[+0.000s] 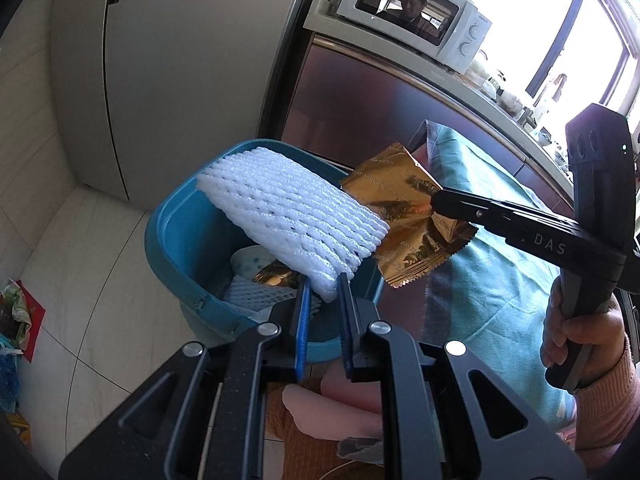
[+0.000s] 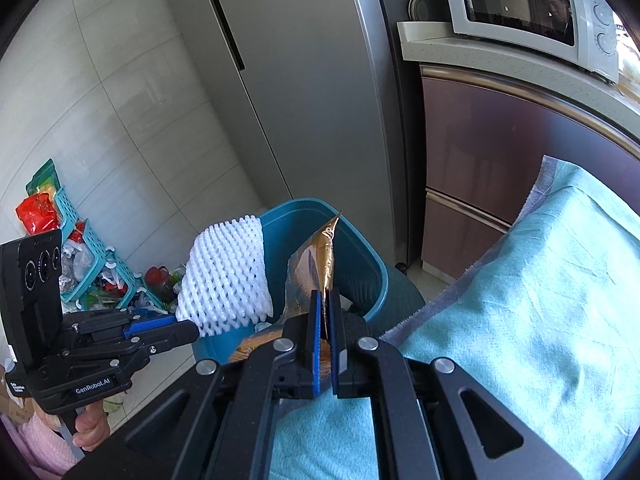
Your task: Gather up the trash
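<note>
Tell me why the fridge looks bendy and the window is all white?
Left wrist view: the fisheye lens curves the tall grey fridge, and daylight washes out the window. Right wrist view: same bending on the fridge, dark corners.

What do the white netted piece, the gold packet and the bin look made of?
White netted piece: likely soft foam mesh, matte, open lattice. Gold packet: probably metallised plastic film, shiny, creased, with a serrated edge. Bin: looks like moulded teal plastic, smooth with a slight sheen.

Home kitchen: fridge (image 2: 304, 92), microwave (image 2: 532, 12) on the counter (image 2: 440, 46).
</note>
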`<state>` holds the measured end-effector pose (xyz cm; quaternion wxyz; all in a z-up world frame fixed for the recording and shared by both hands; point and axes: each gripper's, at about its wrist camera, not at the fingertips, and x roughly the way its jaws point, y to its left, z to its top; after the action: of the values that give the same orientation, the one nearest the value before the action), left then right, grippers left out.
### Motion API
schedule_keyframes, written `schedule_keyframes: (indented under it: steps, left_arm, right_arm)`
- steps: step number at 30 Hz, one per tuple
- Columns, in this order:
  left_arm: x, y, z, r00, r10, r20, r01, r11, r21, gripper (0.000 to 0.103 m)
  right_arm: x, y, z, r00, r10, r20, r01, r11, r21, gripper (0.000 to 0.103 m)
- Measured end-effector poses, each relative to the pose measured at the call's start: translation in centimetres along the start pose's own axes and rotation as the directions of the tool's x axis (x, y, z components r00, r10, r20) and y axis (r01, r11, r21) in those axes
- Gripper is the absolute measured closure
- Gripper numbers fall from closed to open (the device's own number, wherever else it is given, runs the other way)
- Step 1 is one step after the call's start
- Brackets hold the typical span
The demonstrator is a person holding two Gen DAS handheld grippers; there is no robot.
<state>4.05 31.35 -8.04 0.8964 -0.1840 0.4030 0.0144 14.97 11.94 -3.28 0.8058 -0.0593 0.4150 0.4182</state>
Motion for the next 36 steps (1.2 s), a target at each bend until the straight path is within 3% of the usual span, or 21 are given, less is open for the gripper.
schedule_keyframes:
  steps: [11,16,23,27,36]
  left_arm:
    - [2.9,0.9,0.0,0.998,0.001,-0.055,-0.002,1.000,-0.022,0.088]
    - [4.6,1.3,-0.1,0.996,0.024,-0.082,-0.027,0.999,-0.040,0.087]
    - [5.9,1.7,-0.3,0.995,0.029,-0.095,-0.034,0.998,-0.056,0.082]
    - [5.8,1.3,-0.3,0.996,0.025,-0.086,-0.030,0.998,-0.048,0.081]
    - [2.8,-3.2,0.4,0.998,-0.063,0.001,0.063,0.997,0.043,0.065]
  right_arm:
    - [2.4,0.7,0.7,0.998,-0.021,-0.054,0.020,1.000,-0.008,0.099]
    - [3.1,0.9,0.9,0.997,-0.023,-0.069,0.023,1.000,0.005,0.090]
    - [2.7,0.6,0.6,0.998,-0.009,-0.056,0.011,0.999,0.033,0.087]
    - [1.5,0.4,0.0,0.999,0.007,-0.037,-0.005,0.999,0.038,0.086]
    - [-5.3,-1.0,-3.0,0.997,0.024,0.069,-0.027,0.999,0.042,0.066]
